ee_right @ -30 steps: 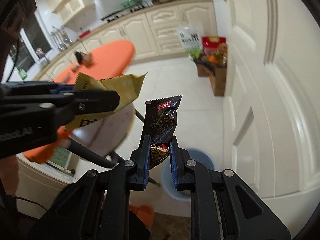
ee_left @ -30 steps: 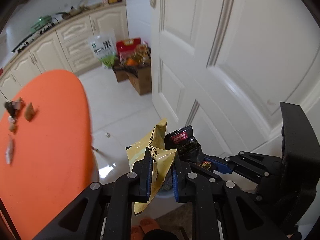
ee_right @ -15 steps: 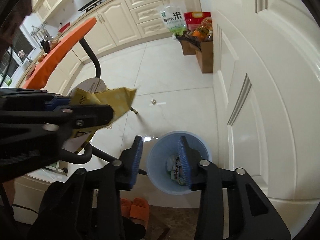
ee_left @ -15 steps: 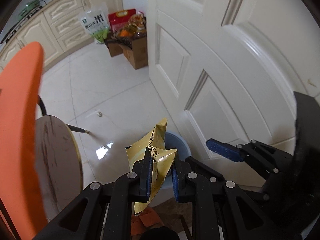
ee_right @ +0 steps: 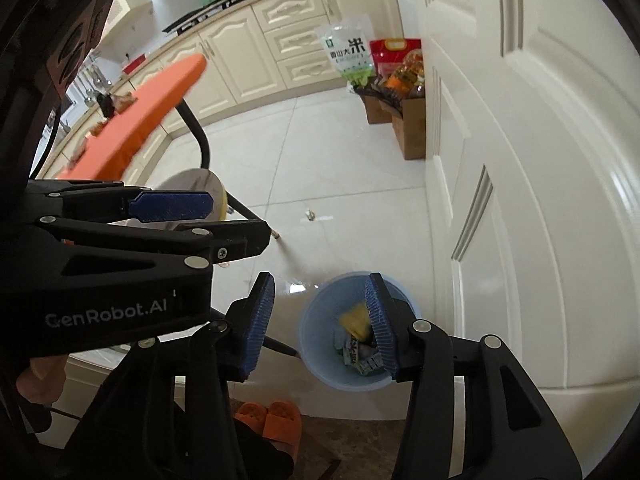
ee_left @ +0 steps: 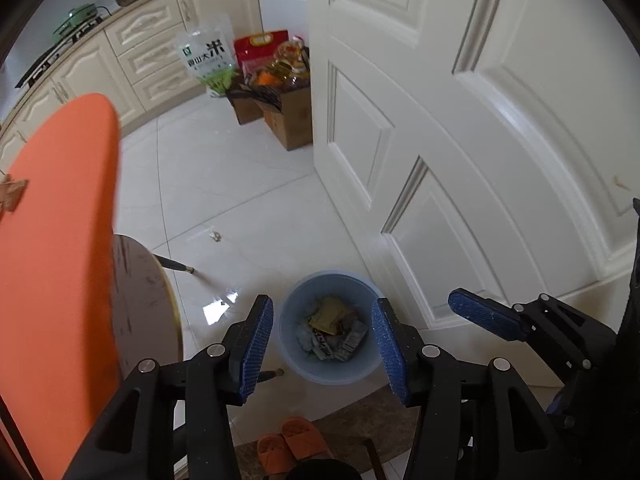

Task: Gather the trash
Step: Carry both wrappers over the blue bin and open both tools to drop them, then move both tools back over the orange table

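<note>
Hovering over the blue bin (ee_left: 292,354) of wrappers (ee_left: 331,326), left gripper (ee_left: 322,342) and right gripper (ee_right: 320,320) have just spread their fingers, nothing between them

White panelled door (ee_left: 460,120), orange table (ee_left: 60,240), cardboard boxes (ee_left: 288,116), orange slippers (ee_left: 292,440), cream cabinets (ee_left: 156,48)

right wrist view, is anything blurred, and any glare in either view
Right wrist view: the yellow wrapper in the blue bin is motion-smeared; a sheen streaks the door. Left wrist view: the wrapper is sharp; a bright reflection sits on the floor tile.
</note>
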{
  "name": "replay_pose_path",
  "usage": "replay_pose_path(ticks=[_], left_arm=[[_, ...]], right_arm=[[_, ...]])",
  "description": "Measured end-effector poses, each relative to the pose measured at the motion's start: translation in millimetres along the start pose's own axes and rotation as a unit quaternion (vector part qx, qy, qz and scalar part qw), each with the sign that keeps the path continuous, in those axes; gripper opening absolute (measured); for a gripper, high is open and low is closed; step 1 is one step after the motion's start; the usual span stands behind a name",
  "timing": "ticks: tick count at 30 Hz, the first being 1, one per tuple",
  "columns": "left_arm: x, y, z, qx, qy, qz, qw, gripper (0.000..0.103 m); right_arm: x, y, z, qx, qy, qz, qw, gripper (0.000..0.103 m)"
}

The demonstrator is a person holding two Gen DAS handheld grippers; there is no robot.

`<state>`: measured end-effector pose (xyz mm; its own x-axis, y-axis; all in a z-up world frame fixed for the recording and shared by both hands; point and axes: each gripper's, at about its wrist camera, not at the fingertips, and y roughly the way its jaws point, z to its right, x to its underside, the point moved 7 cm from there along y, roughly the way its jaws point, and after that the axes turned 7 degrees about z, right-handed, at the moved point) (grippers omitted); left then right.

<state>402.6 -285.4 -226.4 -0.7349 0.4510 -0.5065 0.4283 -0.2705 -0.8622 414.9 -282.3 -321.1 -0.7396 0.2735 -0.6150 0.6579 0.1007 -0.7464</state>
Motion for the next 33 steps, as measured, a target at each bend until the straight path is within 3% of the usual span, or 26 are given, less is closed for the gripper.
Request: replay_pose_path(ticks=[7, 10, 14, 18, 21, 26, 29, 33], left_arm=[[6, -73, -5, 0.011, -0.015, 0.062, 0.9979, 0.048], [10, -118, -18, 0.012, -0.018, 0.110, 0.9937, 0.051], [16, -174, -58, -0.011, -0.036, 0.173, 0.9842, 0.062], [31, -206, -115, -0.047, -0.051, 0.199, 0.9775, 0.067], [47, -217, -172, -0.085, -0.074, 0.203, 0.9726, 0.067], [72, -204, -251, -0.148, -0.110, 0.177, 0.9668, 0.067], [86, -187, -291, -0.164, -0.141, 0.149, 0.9649, 0.067], [90, -153, -320, -0.153, -0.163, 0.110, 0.9685, 0.068]], right_arm=[[-32, -51, -41, 0.002, -0.027, 0.055, 0.998, 0.051], [-53, -81, -67, 0.003, -0.044, 0.086, 0.995, 0.055], [-81, -103, -111, -0.004, -0.078, 0.116, 0.990, 0.063], [-102, -98, -163, -0.023, -0.110, 0.121, 0.986, 0.063], [-117, -77, -203, -0.041, -0.132, 0.115, 0.984, 0.064], [-132, -22, -256, -0.072, -0.160, 0.086, 0.981, 0.064], [-140, 13, -275, -0.077, -0.173, 0.066, 0.980, 0.064], [-149, 60, -287, -0.083, -0.179, 0.040, 0.980, 0.064]])
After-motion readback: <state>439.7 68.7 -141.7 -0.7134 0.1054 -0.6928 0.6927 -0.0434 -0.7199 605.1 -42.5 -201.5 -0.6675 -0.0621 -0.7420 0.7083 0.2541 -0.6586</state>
